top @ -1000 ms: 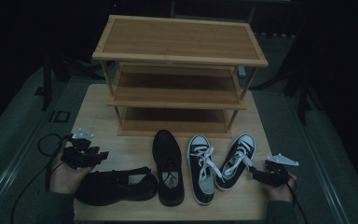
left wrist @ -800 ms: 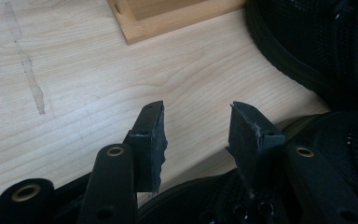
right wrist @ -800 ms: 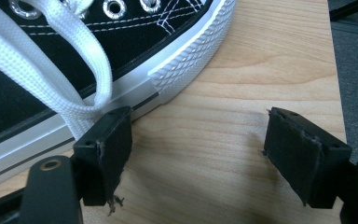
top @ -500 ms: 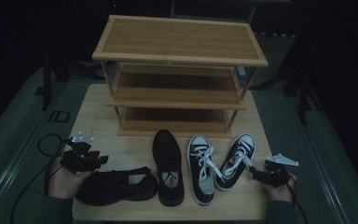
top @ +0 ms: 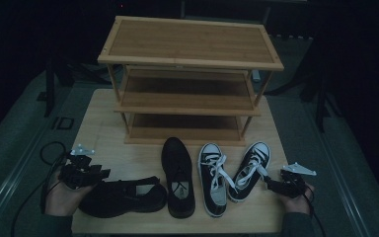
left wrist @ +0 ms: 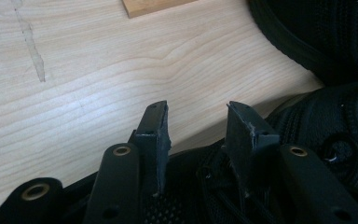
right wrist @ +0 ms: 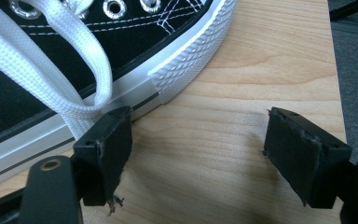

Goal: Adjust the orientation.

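On pale wooden table [top: 103, 143], dim room

In the high view the dim light leaves the black mesh sandal [top: 121, 196] as a dark shape, its straps hard to separate, and the left hand-held gripper [top: 98, 174] covers its near end. Both forearms are cut off by the bottom edge. In the left gripper view the sandal runs off the bottom and right edges, and whether the pads [left wrist: 157, 135] touch the mesh cannot be told. In the right gripper view the black canvas sneaker with white laces [right wrist: 74, 51] is cut by the top and left edges; its heel and opening are out of frame.
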A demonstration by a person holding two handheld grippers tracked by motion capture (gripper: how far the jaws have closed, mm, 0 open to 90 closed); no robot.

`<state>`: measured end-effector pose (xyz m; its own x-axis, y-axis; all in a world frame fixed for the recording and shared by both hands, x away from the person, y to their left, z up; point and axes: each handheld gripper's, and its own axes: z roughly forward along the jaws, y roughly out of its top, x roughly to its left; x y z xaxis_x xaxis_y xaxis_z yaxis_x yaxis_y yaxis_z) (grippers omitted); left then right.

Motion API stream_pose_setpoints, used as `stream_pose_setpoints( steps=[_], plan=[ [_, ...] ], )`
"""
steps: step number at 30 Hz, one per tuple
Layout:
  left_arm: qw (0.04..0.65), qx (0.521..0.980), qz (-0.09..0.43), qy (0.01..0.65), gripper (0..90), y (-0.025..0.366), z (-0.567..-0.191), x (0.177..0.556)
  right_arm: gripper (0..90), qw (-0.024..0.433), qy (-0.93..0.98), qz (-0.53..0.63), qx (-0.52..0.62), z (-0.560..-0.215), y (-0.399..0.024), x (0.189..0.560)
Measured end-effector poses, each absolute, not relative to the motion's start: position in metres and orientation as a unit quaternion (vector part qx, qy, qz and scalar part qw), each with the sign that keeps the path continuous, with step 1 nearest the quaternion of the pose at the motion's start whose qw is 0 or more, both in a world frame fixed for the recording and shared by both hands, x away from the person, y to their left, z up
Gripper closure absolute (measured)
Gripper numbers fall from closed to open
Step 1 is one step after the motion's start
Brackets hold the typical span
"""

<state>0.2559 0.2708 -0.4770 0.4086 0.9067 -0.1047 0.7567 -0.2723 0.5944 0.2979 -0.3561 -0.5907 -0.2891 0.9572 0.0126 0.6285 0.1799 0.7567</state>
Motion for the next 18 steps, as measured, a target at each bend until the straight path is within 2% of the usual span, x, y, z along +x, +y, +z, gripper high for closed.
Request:
stream_pose_setpoints(
  steps=[18],
  plan=[
    [0.280,0.786,0.114,0.539,66.2,0.2748,-0.4866,0.2492,23.0,0.243,0.729,0.338,0.544,-0.5907,-0.3561,0.2979]
  ],
)
